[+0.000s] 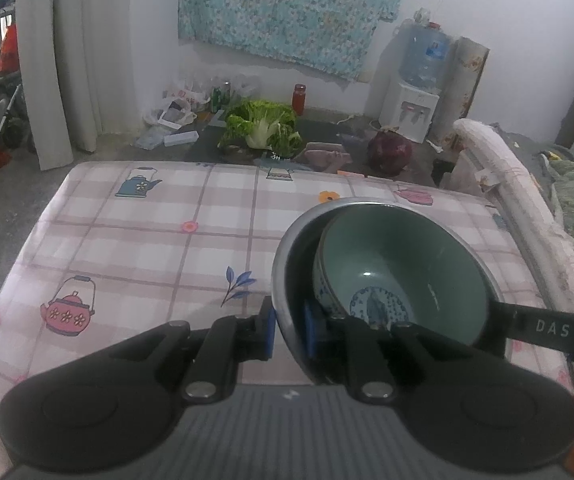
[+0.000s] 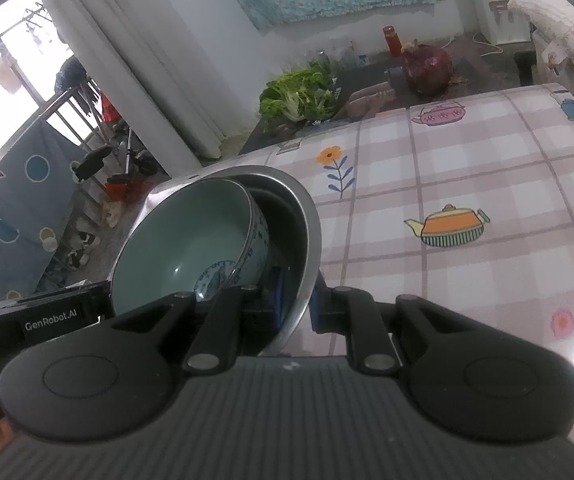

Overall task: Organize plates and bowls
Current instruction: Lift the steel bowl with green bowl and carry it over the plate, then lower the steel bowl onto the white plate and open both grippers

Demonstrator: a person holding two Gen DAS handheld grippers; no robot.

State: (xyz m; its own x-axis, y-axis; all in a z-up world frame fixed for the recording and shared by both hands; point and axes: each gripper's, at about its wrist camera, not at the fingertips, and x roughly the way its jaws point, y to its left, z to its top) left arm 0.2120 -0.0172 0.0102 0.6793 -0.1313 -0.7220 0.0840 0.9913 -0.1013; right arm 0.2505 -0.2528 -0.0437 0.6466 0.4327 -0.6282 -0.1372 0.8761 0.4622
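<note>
A steel bowl (image 1: 287, 256) holds a tilted ceramic bowl (image 1: 403, 264) that is green inside with a blue pattern. Both hang a little above the table's plaid teapot cloth (image 1: 147, 240). My left gripper (image 1: 289, 330) is shut on the steel rim's left side, one blue pad inside and one outside. In the right wrist view my right gripper (image 2: 297, 304) is shut on the opposite side of the steel bowl (image 2: 309, 220), and the ceramic bowl (image 2: 191, 240) leans toward the left. Each view shows the other gripper's finger (image 1: 547, 326) at the far rim.
Past the table's far edge, a leafy cabbage (image 1: 263, 128), a purple cabbage (image 1: 389, 152), a red jar (image 1: 299, 98) and bags lie on the floor. A water dispenser (image 1: 411, 112) stands by the wall. A padded couch arm (image 1: 507, 184) runs along the table's right side.
</note>
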